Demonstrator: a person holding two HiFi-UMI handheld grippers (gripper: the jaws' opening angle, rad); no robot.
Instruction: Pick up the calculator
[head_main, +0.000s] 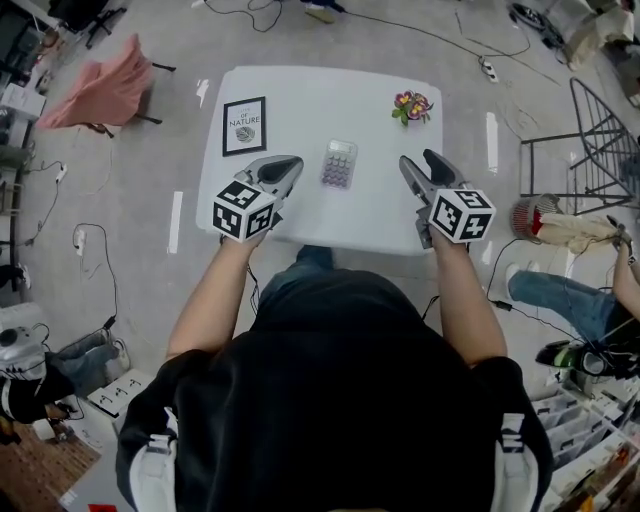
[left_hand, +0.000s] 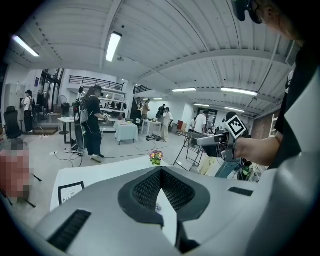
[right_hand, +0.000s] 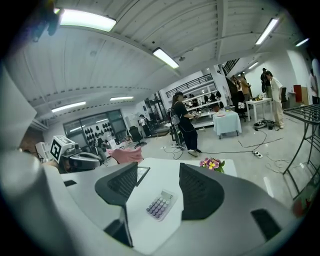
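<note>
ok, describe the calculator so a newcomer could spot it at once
On the white rectangular table, near its centre, lies a small flat lilac calculator with rows of purple keys. A black-framed print sits to its left and a bunch of pink and yellow flowers at the far right; it alone has keys.

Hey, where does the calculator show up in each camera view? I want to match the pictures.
Head view: the calculator lies on the table between the left hand-held gripper and the right hand-held gripper.
Left gripper view: not made out; the shut jaws block it.
Right gripper view: low centre, framed by the open jaws, untouched.
Shared landmark: the flowers, toward the table's far side.
</note>
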